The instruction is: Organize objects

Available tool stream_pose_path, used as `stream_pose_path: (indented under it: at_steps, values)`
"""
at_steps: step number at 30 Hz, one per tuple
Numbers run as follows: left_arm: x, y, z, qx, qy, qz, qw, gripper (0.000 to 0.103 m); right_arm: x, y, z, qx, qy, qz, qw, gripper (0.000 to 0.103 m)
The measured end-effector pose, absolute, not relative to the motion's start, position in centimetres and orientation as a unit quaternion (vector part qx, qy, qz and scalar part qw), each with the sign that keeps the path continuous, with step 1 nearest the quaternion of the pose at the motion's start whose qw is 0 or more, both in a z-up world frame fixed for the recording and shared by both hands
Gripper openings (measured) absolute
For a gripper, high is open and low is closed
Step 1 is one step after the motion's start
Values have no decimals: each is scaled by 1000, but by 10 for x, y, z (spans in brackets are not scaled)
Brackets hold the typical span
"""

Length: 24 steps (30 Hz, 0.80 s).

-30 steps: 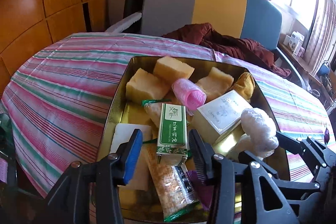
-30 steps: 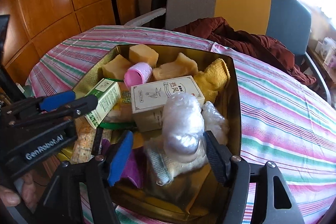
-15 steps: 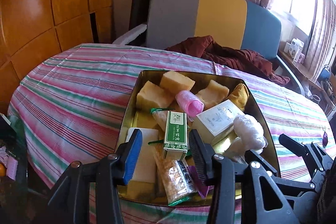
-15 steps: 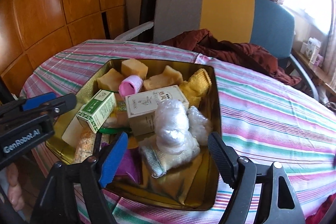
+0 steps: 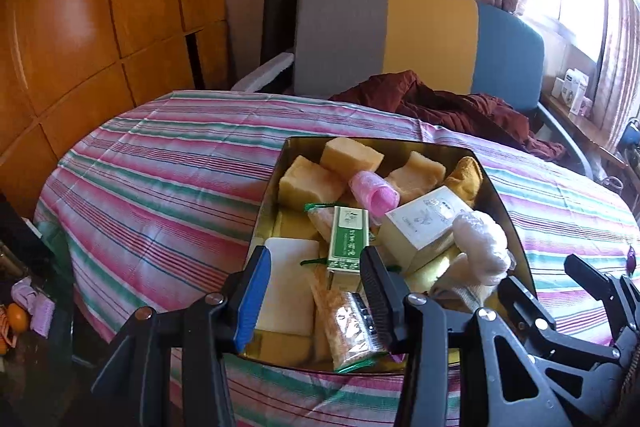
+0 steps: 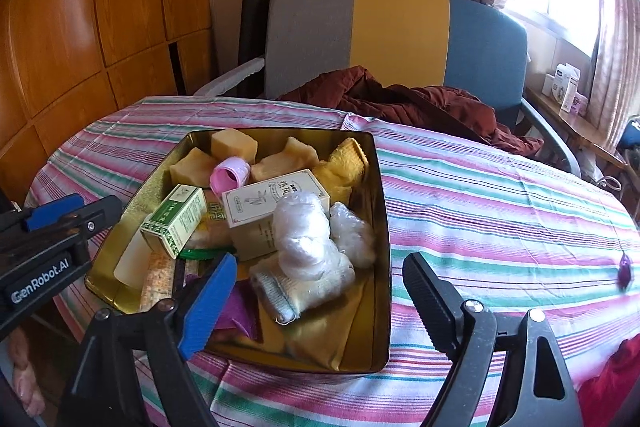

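A gold metal tin point(image 5: 266, 211) point(image 6: 382, 227) sits on a striped tablecloth, full of items: yellow sponge blocks point(image 5: 308, 179), a pink roller point(image 5: 372, 189) point(image 6: 230, 175), a green box point(image 5: 348, 239) point(image 6: 176, 219), a white box point(image 5: 424, 223) point(image 6: 272, 203), a white plastic-wrapped bundle point(image 5: 480, 251) point(image 6: 304, 235) and a snack packet point(image 5: 348, 323). My left gripper point(image 5: 316, 291) is open and empty, above the tin's near edge. My right gripper point(image 6: 320, 299) is open and empty, held back over the tin's near right corner.
A grey, yellow and blue chair point(image 5: 384, 39) with a dark red cloth point(image 5: 440, 103) stands behind the round table point(image 6: 500, 195). Wooden panels point(image 5: 80, 27) line the left wall. A small purple item point(image 6: 625, 269) lies on the cloth at right.
Both grippers have pulled back and up from the tin, so more of the table shows. The right gripper has opened wider, leaving the white bundle in the tin.
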State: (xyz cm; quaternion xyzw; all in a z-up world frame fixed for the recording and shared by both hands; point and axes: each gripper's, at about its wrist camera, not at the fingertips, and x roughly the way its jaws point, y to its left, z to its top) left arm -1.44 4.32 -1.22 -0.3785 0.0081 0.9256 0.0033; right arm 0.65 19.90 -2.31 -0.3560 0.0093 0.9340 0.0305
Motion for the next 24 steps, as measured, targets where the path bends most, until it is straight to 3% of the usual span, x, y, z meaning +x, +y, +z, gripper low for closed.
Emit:
stream_pose_path:
  at_steps: [5, 24]
  values:
    - [-13, 48, -11, -379, 41, 924, -40, 47, 9, 196, -23, -353, 11, 935, 28, 86]
    - [-4, 48, 0, -368, 0, 930, 14, 47, 9, 192, -21, -348, 12, 937, 29, 86]
